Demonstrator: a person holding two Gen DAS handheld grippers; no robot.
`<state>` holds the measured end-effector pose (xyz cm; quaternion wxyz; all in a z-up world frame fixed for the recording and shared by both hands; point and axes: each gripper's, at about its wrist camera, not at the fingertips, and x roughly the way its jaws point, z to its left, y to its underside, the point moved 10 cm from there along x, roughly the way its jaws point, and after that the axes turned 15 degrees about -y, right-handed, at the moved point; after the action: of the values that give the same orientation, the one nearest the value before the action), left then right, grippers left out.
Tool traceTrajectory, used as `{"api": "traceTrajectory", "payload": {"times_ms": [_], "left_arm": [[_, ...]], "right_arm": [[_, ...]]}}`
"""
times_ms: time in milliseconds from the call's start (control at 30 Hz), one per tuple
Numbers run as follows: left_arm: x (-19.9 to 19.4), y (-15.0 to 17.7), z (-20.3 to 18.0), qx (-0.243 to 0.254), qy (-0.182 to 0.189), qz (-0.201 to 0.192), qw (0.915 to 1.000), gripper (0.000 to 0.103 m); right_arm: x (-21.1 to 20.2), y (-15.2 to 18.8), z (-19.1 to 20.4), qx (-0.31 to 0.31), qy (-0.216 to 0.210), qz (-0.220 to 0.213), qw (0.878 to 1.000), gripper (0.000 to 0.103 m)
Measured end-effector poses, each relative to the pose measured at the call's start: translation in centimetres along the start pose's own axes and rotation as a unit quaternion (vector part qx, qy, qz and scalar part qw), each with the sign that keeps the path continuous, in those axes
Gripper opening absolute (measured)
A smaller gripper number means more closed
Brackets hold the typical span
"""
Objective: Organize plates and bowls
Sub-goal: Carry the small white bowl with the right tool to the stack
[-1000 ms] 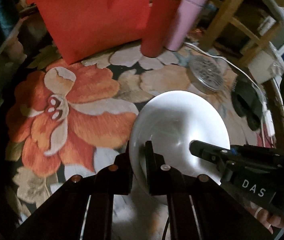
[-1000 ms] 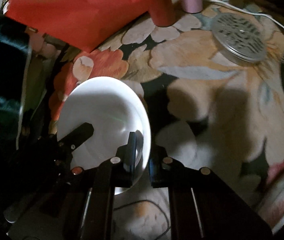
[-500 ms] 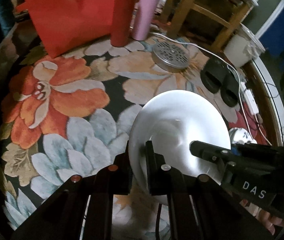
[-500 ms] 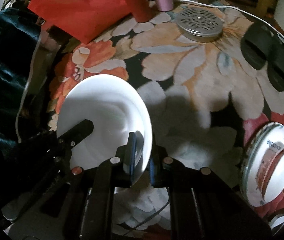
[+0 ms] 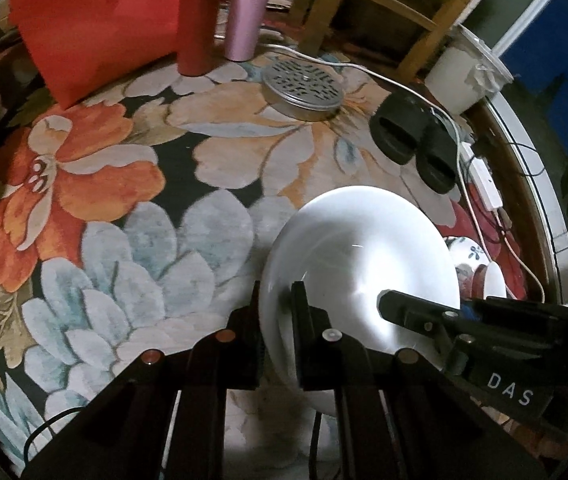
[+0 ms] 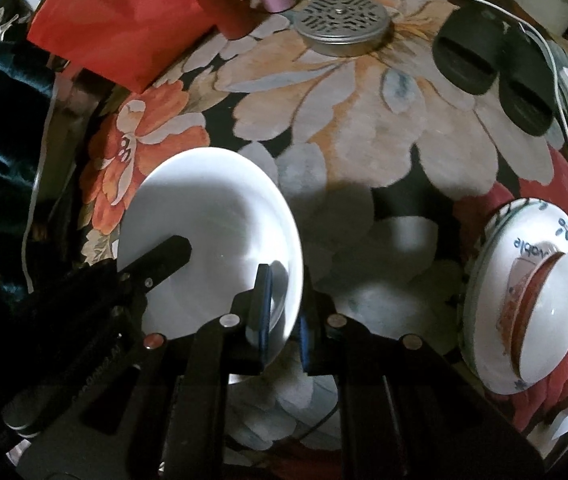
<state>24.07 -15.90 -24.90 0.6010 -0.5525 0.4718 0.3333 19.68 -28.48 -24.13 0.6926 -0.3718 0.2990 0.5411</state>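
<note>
White plate point(image 5: 364, 256): smooth, glossy, round, shallow; held above floral rug point(image 5: 123, 240). Left gripper point(image 5: 277, 304) pinches its left rim, right gripper point(image 6: 286, 300) its right rim. Patterned bowl point(image 6: 524, 304), glazed, near rug's right edge, carries a smaller bowl. Beyond: perforated metal lid point(image 5: 304, 84), black slippers point(image 5: 412, 140), red and pink tumblers.

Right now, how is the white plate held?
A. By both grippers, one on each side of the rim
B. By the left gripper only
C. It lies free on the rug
A: the left gripper and the right gripper each clamp the rim of the plate on opposite sides.
</note>
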Motion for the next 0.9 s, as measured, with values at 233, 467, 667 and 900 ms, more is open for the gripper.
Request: {"api": "traceTrajectory", "payload": {"times_ms": [233, 467, 667, 900], "left_arm": [[-0.2, 0.1, -2.5, 0.022, 0.012, -0.005, 0.9997, 0.009], [-0.5, 0.2, -5.3, 0.041, 0.027, -0.006, 0.9988, 0.009], [-0.5, 0.4, -7.7, 0.055, 0.036, -0.003, 0.9978, 0.009], [-0.5, 0.5, -10.6, 0.074, 0.048, -0.002, 0.9961, 0.009]], "right_arm": [[-1.7, 0.7, -1.9, 0.015, 0.003, -0.006, 1.000, 0.013], [-3.3, 1.4, -3.6, 0.030, 0.009, -0.015, 0.999, 0.013], [-4.5, 2.4, -5.3, 0.045, 0.015, -0.019, 0.999, 0.013], [-5.8, 3.3, -7.5, 0.064, 0.022, -0.024, 0.997, 0.013]]}}
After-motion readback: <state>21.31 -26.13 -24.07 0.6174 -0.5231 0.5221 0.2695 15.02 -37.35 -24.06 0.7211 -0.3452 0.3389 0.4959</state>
